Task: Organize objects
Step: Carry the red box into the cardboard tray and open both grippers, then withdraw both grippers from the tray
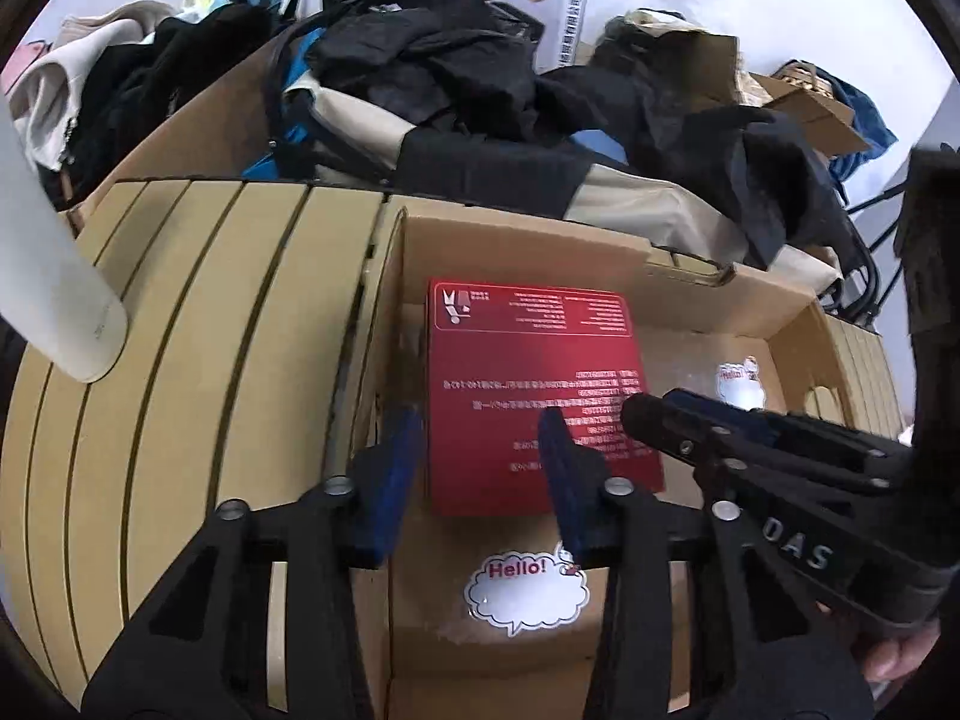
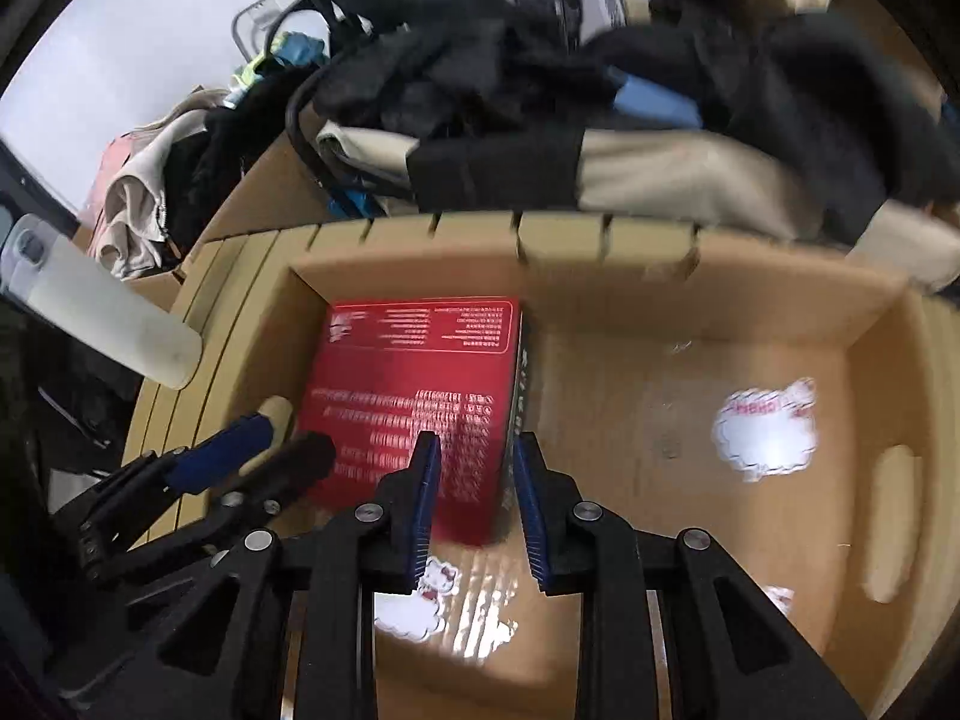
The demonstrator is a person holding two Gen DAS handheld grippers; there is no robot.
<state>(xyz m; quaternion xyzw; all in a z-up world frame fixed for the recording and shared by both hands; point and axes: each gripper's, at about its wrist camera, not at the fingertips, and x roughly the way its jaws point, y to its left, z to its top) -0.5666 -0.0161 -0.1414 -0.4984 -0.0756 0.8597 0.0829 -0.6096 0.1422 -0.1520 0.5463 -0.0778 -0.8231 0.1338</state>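
Note:
A red box with white print [image 1: 534,396] lies flat in the far left corner of an open cardboard box [image 1: 678,300]. It also shows in the right wrist view [image 2: 414,396], inside the cardboard box [image 2: 690,324]. My left gripper [image 1: 480,456] is open above the red box's near left part, its fingers apart from the box. My right gripper [image 2: 474,480] is open over the red box's near right corner, its jaws either side of that edge and not closed on it. The right gripper shows in the left wrist view [image 1: 690,414], the left gripper in the right wrist view [image 2: 288,438].
White "Hello!" stickers [image 1: 525,591] [image 2: 765,429] are stuck on the cardboard box. A slatted tan surface [image 1: 180,360] lies left of the box. A white cylinder [image 2: 108,312] juts in at left. Dark clothes and bags [image 1: 480,78] pile up behind.

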